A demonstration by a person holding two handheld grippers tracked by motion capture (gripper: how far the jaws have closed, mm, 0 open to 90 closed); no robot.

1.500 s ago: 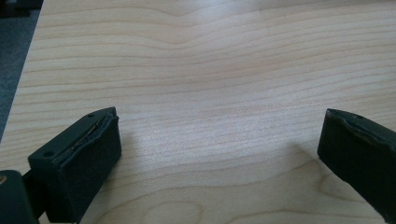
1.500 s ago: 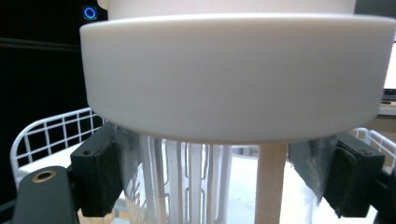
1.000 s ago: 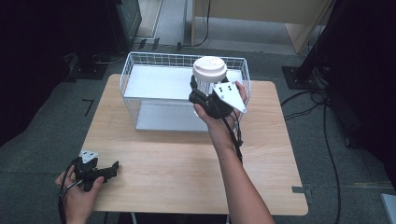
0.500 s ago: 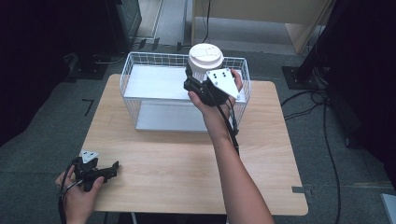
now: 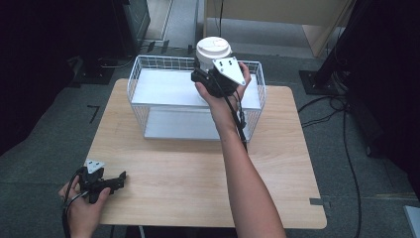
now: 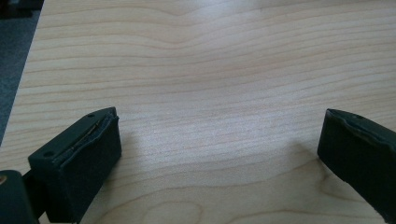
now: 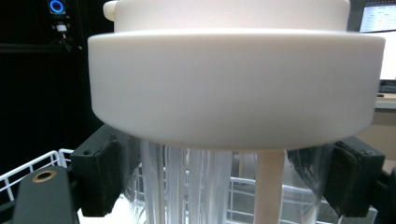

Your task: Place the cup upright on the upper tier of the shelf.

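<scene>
From the high view, the right gripper [image 5: 208, 79] held a white-lidded clear container [image 5: 213, 50] above the wire basket [image 5: 148, 94]; the left gripper [image 5: 106, 182] rested near the table's [image 5: 198, 168] front edge. In the left gripper view, its jaws stood wide apart (nothing between). In the right gripper view, both jaws clamped the container [image 7: 233, 79] beneath its lid.

**Lab or test room, set up for recording**

Small light-wood table [image 5: 198, 173] stands alone on grey carpet-tile floor [image 5: 54, 148], black tape marks stuck to it. Dark equipment stands and black cabinets ring the space; cables [image 5: 346, 148] trail loose across the floor at right. A lit computer monitor [image 7: 380, 39] and a blue ring indicator light [image 7: 56, 6] glow in the dim background. Pale wooden furniture [image 5: 277, 15] sits beyond the table. Nothing domestic: a staged workstation.
</scene>
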